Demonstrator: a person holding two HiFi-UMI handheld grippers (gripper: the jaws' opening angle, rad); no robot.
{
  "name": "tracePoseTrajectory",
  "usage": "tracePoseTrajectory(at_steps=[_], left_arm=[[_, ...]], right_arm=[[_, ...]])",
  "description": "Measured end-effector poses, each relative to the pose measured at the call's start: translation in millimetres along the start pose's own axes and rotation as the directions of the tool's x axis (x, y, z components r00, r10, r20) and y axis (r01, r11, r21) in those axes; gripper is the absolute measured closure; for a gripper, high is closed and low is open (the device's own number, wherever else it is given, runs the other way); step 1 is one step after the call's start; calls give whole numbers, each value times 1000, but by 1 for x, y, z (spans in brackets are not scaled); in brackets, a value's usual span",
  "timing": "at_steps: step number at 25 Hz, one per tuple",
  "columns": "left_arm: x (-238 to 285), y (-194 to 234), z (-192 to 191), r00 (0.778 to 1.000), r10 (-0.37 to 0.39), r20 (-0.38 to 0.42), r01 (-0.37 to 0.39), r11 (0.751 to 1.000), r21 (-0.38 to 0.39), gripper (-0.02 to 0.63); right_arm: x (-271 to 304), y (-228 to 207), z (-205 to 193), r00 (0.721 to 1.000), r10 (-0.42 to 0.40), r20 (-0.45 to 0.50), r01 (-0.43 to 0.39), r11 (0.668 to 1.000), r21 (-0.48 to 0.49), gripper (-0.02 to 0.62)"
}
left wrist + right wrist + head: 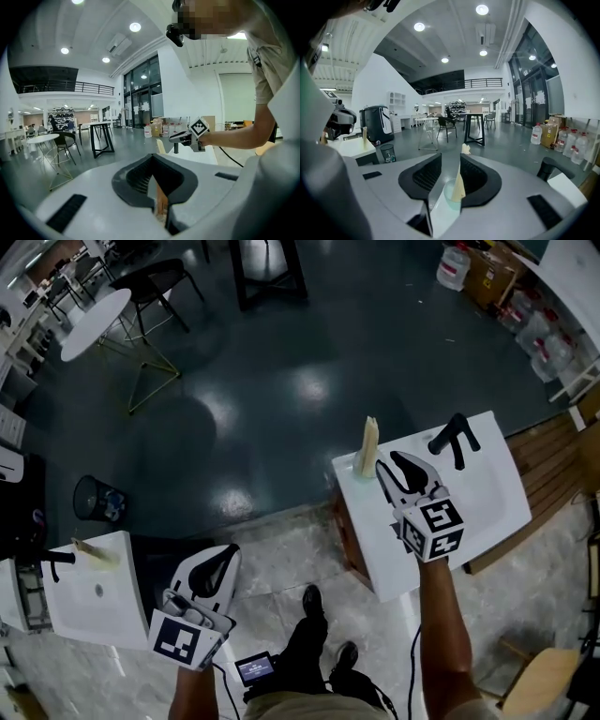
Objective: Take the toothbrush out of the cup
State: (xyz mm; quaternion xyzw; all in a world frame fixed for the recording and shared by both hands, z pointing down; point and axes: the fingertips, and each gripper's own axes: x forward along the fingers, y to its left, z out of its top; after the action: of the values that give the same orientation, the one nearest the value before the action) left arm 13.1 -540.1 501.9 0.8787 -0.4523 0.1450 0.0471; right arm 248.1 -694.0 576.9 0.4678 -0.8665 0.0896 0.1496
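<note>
A pale green cup [364, 466] stands on the left rim of the white basin [487, 498], with a paper-wrapped toothbrush [370, 439] upright in it. My right gripper [386, 461] is open, its tips just right of the cup. In the right gripper view the cup [451, 196] and toothbrush [461, 180] show in the gap ahead of the right gripper [450, 161], and the pads do not press on them. My left gripper [225, 554] hangs shut over the floor at lower left. In its own view the left gripper [153, 159] points toward the toothbrush [160, 146].
A black faucet [455, 439] sits at the basin's back. A second white basin [98, 601] with a faucet [52, 559] stands at lower left. A black waste bin [96, 499], a round table [94, 322], chairs and a wooden bench [553, 460] surround the spot.
</note>
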Motion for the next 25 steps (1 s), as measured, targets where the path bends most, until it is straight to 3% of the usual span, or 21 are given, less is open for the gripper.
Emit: tracePoseTrajectory(at_steps=[13, 17, 25], left_arm=[[31, 27, -52, 998, -13, -66, 10, 999, -39, 601], [32, 31, -57, 998, -5, -64, 2, 999, -45, 600], [14, 35, -42, 999, 16, -32, -17, 999, -32, 600]], right_arm=[[84, -29, -48, 994, -23, -103, 24, 1000, 9, 440], [88, -33, -50, 991, -51, -120, 49, 999, -21, 559], [64, -23, -11, 996, -86, -20, 85, 994, -63, 575]])
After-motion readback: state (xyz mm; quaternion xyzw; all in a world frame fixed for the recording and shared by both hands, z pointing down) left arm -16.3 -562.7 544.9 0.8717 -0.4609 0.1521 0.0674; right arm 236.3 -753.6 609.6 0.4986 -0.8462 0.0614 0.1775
